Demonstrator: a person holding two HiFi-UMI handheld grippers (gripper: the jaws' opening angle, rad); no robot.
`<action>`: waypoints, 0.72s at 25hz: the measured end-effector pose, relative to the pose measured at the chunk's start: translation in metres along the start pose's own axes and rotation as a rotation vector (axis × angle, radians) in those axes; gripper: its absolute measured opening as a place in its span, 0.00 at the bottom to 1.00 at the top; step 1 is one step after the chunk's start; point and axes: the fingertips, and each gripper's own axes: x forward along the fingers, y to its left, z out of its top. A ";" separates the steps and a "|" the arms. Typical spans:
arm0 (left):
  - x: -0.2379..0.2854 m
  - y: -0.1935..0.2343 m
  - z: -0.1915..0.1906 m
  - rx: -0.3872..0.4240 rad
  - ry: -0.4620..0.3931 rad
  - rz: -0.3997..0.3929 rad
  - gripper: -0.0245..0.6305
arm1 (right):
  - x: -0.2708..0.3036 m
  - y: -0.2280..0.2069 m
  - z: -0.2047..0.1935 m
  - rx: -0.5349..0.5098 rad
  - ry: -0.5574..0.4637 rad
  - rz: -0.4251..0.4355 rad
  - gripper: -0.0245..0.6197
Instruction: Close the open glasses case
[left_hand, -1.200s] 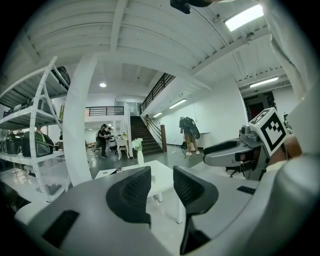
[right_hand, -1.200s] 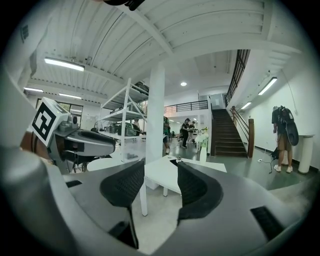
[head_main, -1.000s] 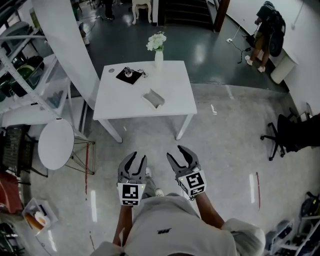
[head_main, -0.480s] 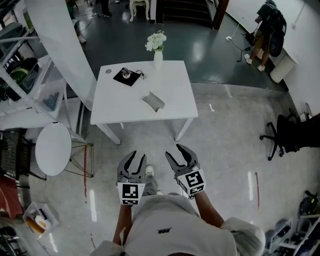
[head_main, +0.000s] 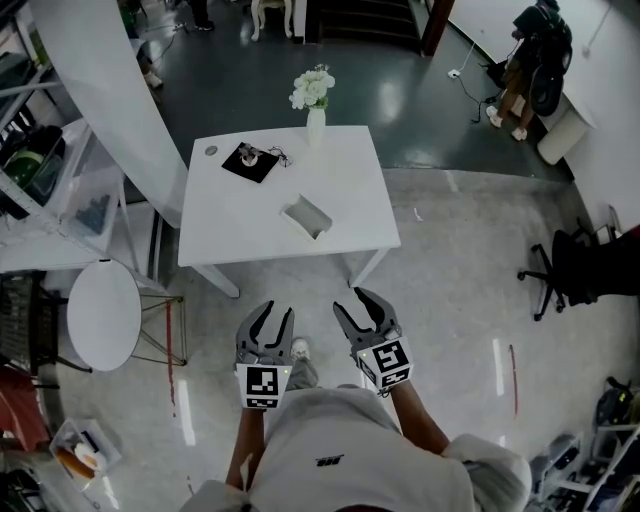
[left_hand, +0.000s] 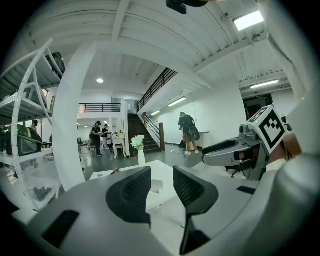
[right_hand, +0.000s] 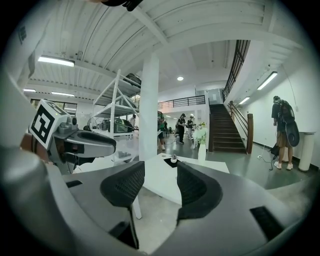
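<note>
Nearest, the left gripper (head_main: 275, 312) and right gripper (head_main: 354, 305) hang side by side, ribbed black jaws parted and holding nothing. Well ahead at 12 o'clock, the open glasses case (head_main: 306, 216), a pale oblong shell, lies on the smooth white square table (head_main: 350, 190). A slim white vase (head_main: 316, 124) stands at the table's far edge.

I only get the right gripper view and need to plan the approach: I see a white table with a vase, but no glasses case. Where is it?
Observer: In the head view the glasses case lies open near the middle of the table, nearer us than the vase.
Operator: Is the left hand-held gripper free?
Observer: Yes, the left hand-held gripper has its jaws apart, holding nothing.
Operator: How near are we?
Observer: Both it and the right hand-held gripper hang over the floor, short of the table's near edge.
</note>
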 end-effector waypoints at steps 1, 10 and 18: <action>0.005 0.004 0.000 0.002 0.002 -0.003 0.27 | 0.006 -0.002 0.001 0.002 0.005 -0.002 0.36; 0.053 0.046 -0.002 0.019 0.016 -0.039 0.27 | 0.063 -0.017 0.011 0.013 0.034 -0.028 0.36; 0.090 0.076 0.004 0.030 0.002 -0.084 0.27 | 0.103 -0.032 0.020 0.016 0.020 -0.067 0.35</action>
